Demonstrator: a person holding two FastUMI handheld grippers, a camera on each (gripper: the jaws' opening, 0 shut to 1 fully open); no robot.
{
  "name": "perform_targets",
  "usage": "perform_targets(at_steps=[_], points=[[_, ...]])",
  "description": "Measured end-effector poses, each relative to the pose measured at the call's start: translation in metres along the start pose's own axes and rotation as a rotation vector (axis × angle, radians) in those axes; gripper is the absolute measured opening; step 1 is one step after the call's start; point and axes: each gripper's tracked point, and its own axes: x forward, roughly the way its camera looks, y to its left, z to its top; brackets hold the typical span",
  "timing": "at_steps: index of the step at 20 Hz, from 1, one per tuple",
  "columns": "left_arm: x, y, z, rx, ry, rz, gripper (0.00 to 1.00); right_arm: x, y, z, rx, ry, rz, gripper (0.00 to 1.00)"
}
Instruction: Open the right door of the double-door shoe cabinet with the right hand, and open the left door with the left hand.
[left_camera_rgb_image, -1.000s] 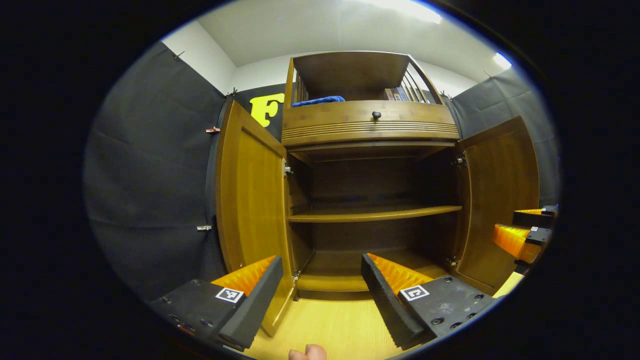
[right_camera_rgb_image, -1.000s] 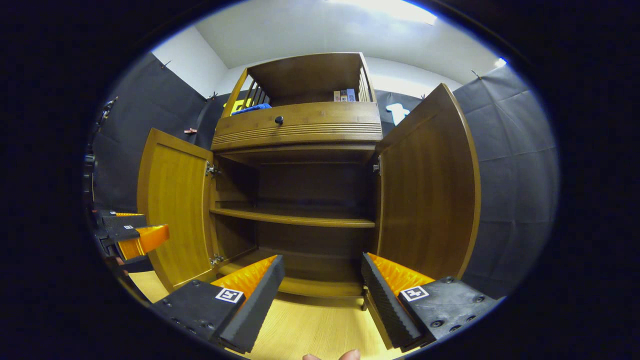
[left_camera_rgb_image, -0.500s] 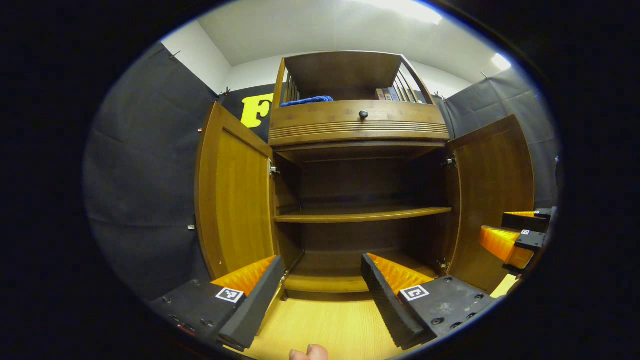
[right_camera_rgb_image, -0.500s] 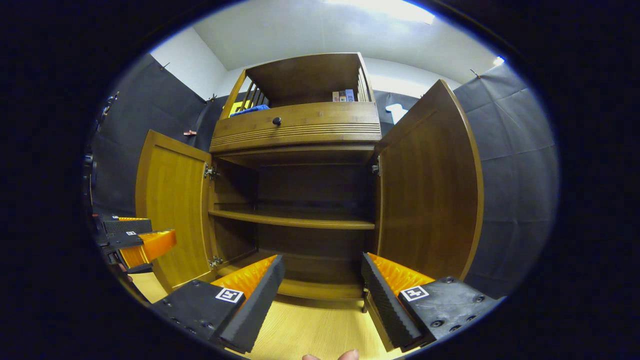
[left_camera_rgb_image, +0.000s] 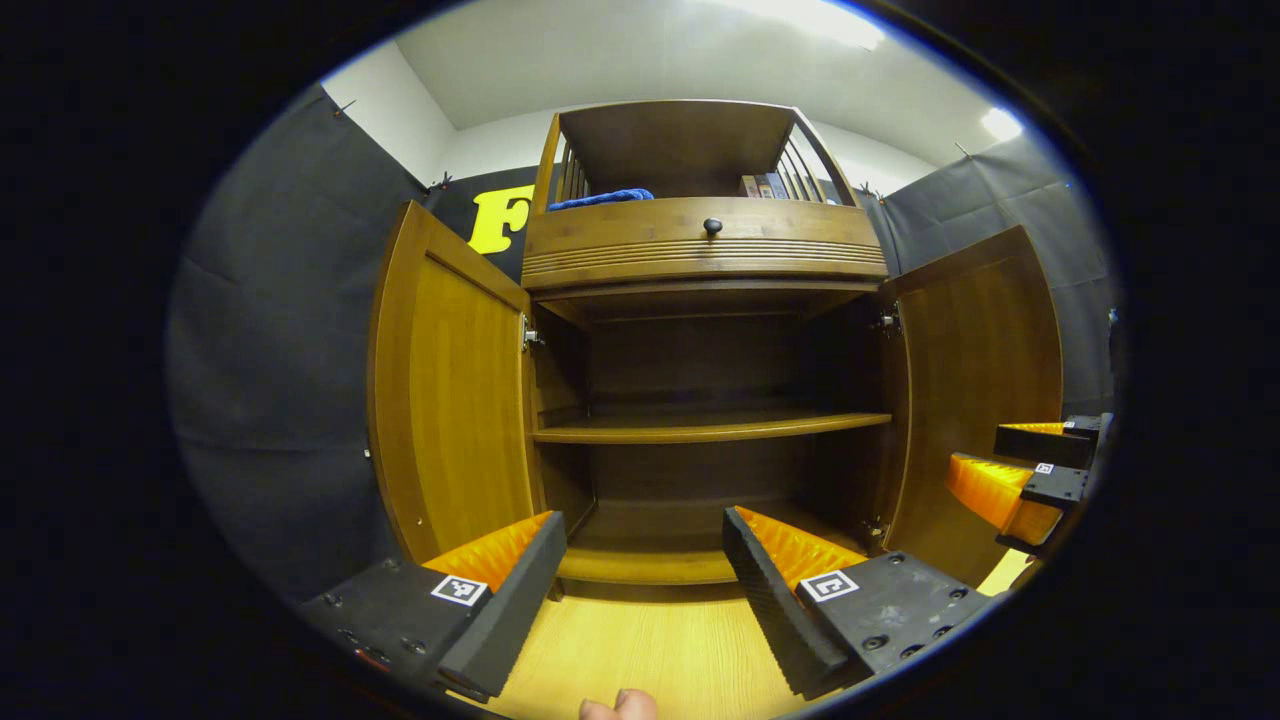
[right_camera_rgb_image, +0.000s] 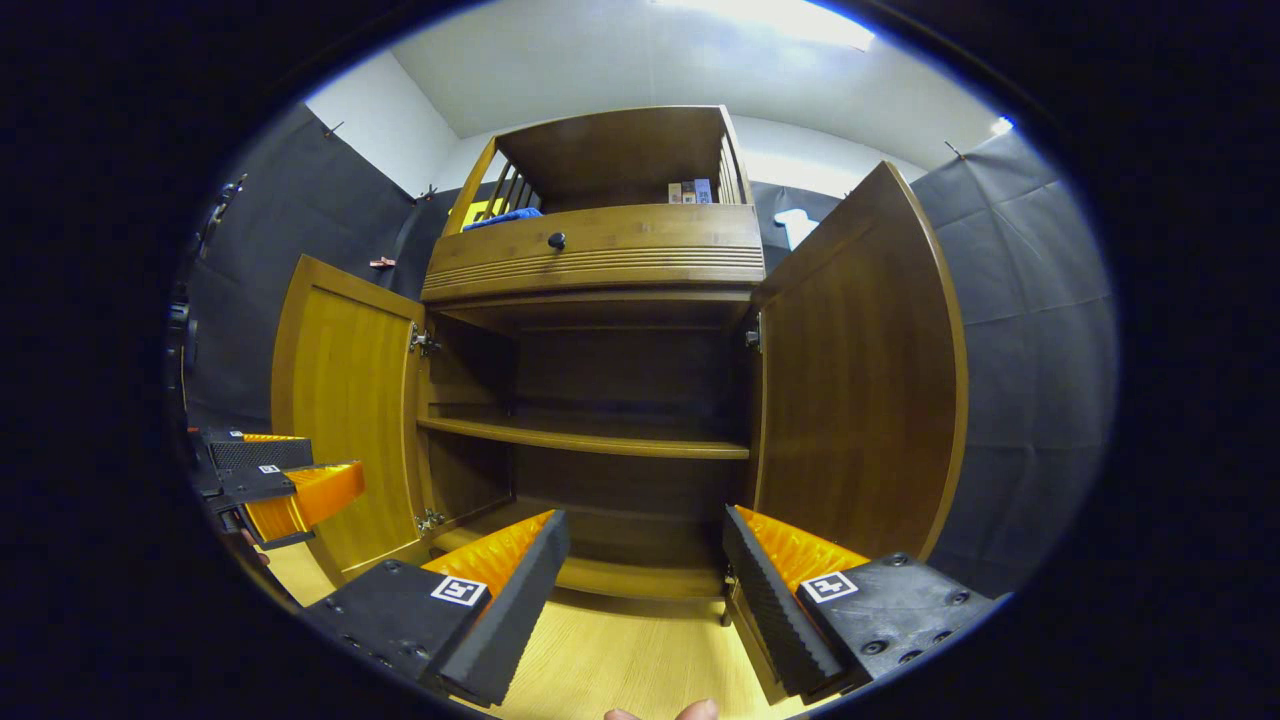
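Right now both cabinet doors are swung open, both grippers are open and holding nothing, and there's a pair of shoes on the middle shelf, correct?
Not quite: the middle shelf is bare, as the left gripper view shows. The left door and right door are open, and the left gripper and right gripper are open, holding nothing.

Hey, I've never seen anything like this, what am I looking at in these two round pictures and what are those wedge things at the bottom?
No robot here: a person holds one set of hand-held tongs in each hand, and a fisheye camera rides on each. The wedges are each camera's own two fingers. The left gripper view shows the left tongs, with the other tongs at its right edge. The right gripper view shows the right tongs, with the left tongs off to its left. Both tongs are open and hold nothing. Ahead stands a brown wooden double-door shoe cabinet on a light wooden floor, its left door and right door both swung open, its inner shelf bare.
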Motion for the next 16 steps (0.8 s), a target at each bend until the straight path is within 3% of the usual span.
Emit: perform_targets(at_steps=[16], points=[[-0.0019,0.0051,0.0039,-0.006,-0.017,0.018,0.98,0.0011,-0.0020,-0.0024,-0.002,0.007,-0.010,0.98]])
